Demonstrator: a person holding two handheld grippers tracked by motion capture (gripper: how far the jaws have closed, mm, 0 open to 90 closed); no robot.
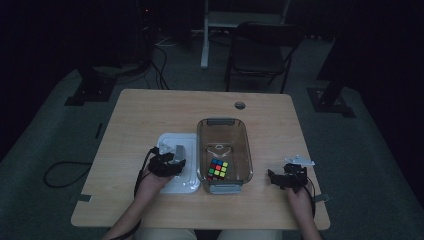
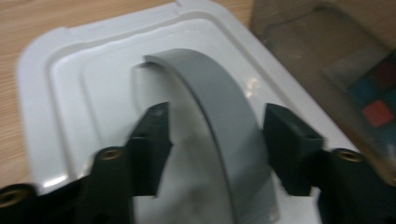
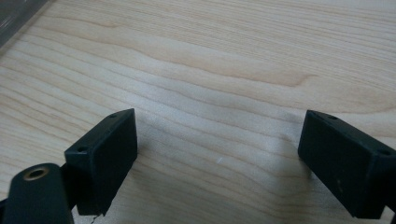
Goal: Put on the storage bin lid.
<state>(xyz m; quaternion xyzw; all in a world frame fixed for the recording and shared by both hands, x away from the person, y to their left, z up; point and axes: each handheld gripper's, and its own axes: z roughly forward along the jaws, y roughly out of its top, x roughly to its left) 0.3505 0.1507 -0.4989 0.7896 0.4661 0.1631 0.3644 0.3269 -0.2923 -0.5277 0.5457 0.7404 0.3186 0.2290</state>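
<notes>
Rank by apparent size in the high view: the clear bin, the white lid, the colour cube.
1. Clear bin, largest.
2. White lid, partly covered by the left gripper.
3. Colour cube, smallest, inside the bin.

I work in what looks like a dim lab: my wooden table (image 1: 150, 115) stands on grey carpet, ringed by black stand bases (image 1: 90, 90), loose cables (image 1: 60, 172) and a folding chair (image 1: 260, 52).

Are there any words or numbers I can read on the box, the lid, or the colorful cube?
None can be read.
Puzzle cube: coloured squares, no letters.
Clear bin: no label visible.
White lid and its grey handle: plain.
Table: bare wood grain.
</notes>
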